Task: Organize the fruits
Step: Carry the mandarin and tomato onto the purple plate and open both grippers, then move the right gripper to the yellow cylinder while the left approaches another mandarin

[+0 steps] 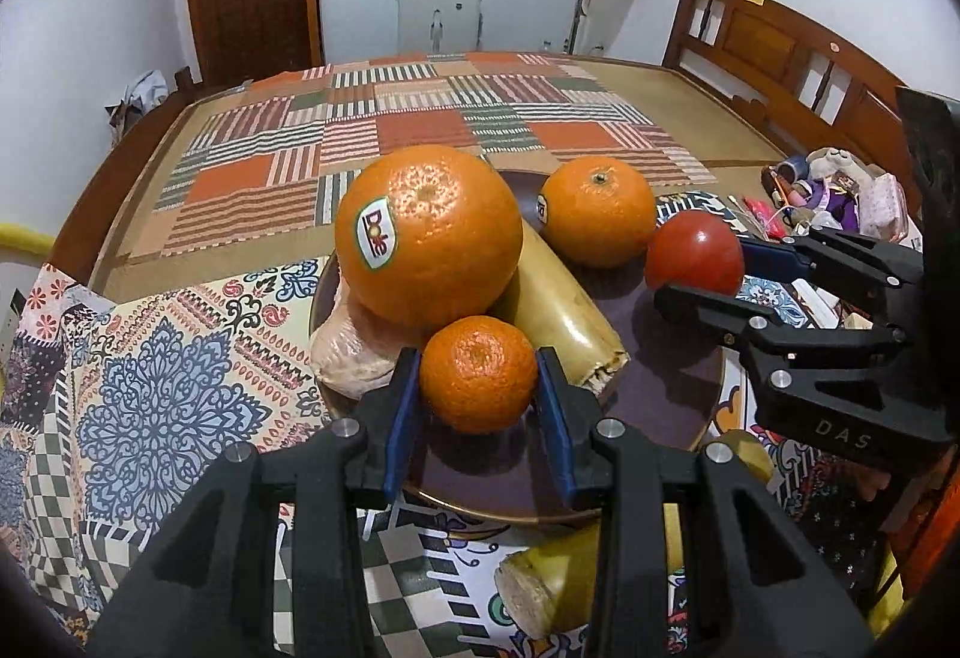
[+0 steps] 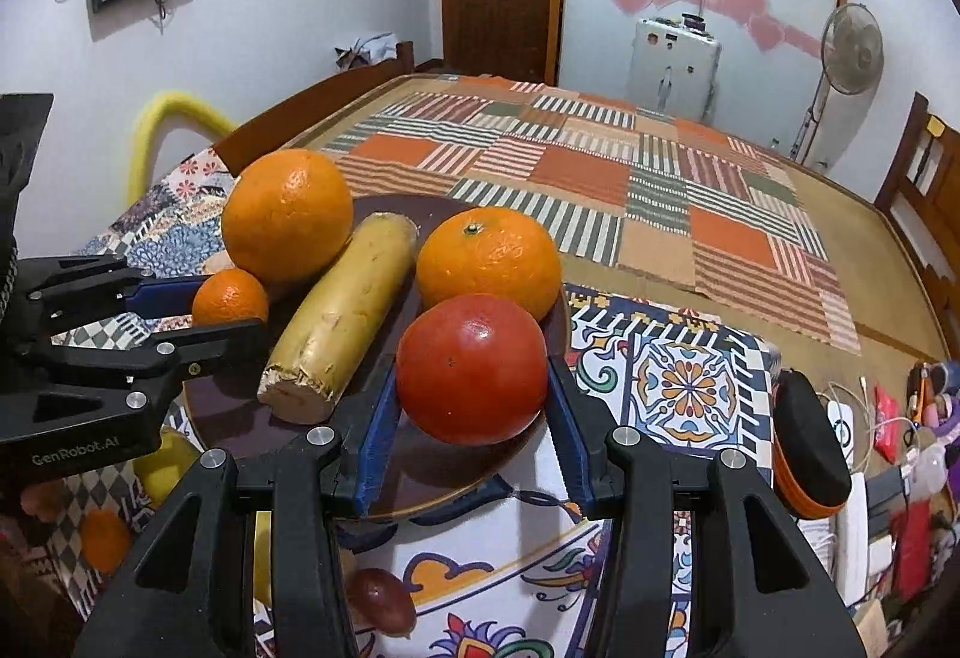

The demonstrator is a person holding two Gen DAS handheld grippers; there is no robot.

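A dark round plate [image 1: 660, 358] [image 2: 240, 412] holds a big Dole orange [image 1: 429, 235] [image 2: 287, 215], a second orange [image 1: 597, 214] [image 2: 489, 262], a yellow stalk piece [image 1: 555, 310] [image 2: 345, 316] and a pale pink fruit [image 1: 348, 352]. My left gripper [image 1: 478, 382] [image 2: 207, 307] is shut on a small mandarin [image 1: 478, 373] [image 2: 230, 296] just above the plate. My right gripper [image 2: 474, 388] [image 1: 708, 271] is shut on a red tomato [image 2: 473, 367] [image 1: 693, 250] over the plate's right side.
More fruit lies off the plate near me: a yellow stalk piece [image 1: 552, 586], a reddish fruit [image 2: 381, 598], an orange [image 2: 105, 541]. An orange-and-black case [image 2: 810, 448] and clutter [image 1: 840, 196] sit at the right. The patterned cloth [image 1: 150, 358] covers a wooden table; chairs stand around.
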